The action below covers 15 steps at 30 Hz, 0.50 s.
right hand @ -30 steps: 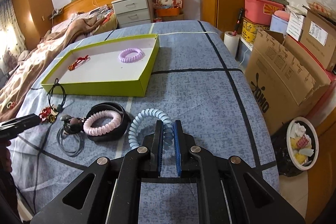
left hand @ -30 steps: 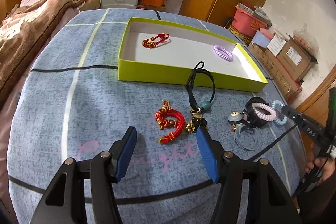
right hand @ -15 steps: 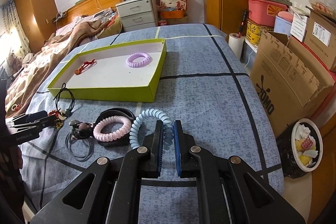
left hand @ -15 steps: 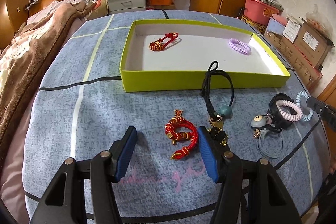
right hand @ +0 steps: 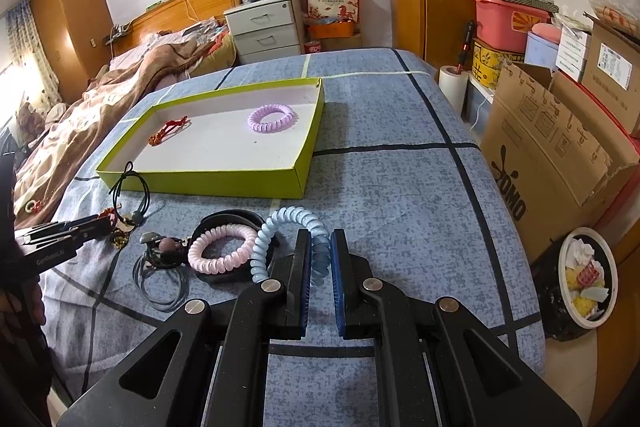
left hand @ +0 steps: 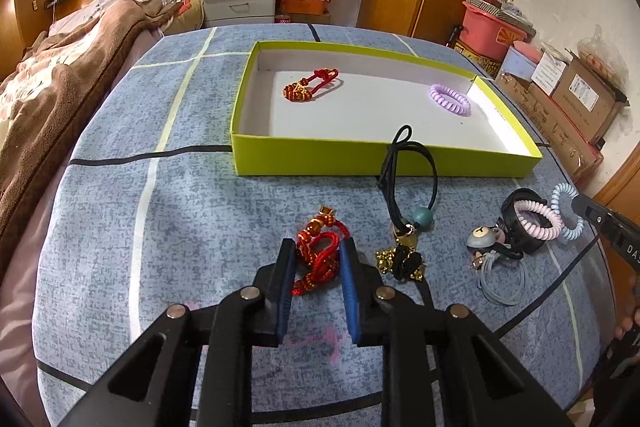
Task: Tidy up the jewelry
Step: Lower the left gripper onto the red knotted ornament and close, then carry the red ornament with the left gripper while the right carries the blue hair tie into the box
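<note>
Jewelry is lying on a blue cloth (left hand: 192,227); the left gripper (left hand: 318,253), having just been closing, is squeezing a red cord bracelet (left hand: 318,253), while the right gripper (right hand: 320,247) is pinching a blue coil tie (right hand: 288,223).

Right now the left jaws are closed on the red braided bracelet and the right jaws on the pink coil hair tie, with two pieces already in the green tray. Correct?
One slip. The right wrist view shows the right gripper closed on the light blue coil hair tie; the pink coil hair tie lies free beside it. The left gripper does clamp the red braided bracelet, and the green tray holds two pieces.
</note>
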{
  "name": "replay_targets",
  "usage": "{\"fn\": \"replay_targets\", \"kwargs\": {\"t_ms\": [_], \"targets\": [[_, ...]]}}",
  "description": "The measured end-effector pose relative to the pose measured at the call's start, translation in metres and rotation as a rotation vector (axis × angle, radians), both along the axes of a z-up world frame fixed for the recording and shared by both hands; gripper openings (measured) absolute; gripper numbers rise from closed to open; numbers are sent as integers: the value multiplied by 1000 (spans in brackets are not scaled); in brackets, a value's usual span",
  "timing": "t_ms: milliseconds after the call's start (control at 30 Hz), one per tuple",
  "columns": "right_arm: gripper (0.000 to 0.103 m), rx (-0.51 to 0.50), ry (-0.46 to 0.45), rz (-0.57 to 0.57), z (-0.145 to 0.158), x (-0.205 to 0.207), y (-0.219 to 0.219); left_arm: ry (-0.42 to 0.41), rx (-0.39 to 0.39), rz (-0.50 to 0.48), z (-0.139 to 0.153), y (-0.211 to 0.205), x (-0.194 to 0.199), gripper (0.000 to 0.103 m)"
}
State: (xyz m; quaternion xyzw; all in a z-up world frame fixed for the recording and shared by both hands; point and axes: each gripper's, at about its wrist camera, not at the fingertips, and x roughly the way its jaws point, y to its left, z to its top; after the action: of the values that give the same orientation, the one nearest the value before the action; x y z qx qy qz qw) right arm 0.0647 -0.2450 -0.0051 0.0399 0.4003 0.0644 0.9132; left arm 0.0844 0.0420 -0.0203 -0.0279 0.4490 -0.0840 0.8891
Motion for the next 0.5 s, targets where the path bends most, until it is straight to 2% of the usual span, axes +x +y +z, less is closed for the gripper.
{"fn": "replay_targets", "kwargs": {"t_ms": [200, 500], "targets": [[10, 7, -9, -2, 3, 0, -1, 4, -29, 10, 1, 4, -2, 21], [10, 23, -27, -11, 9, -2, -4, -28, -26, 20, 13, 9, -7, 21]]}}
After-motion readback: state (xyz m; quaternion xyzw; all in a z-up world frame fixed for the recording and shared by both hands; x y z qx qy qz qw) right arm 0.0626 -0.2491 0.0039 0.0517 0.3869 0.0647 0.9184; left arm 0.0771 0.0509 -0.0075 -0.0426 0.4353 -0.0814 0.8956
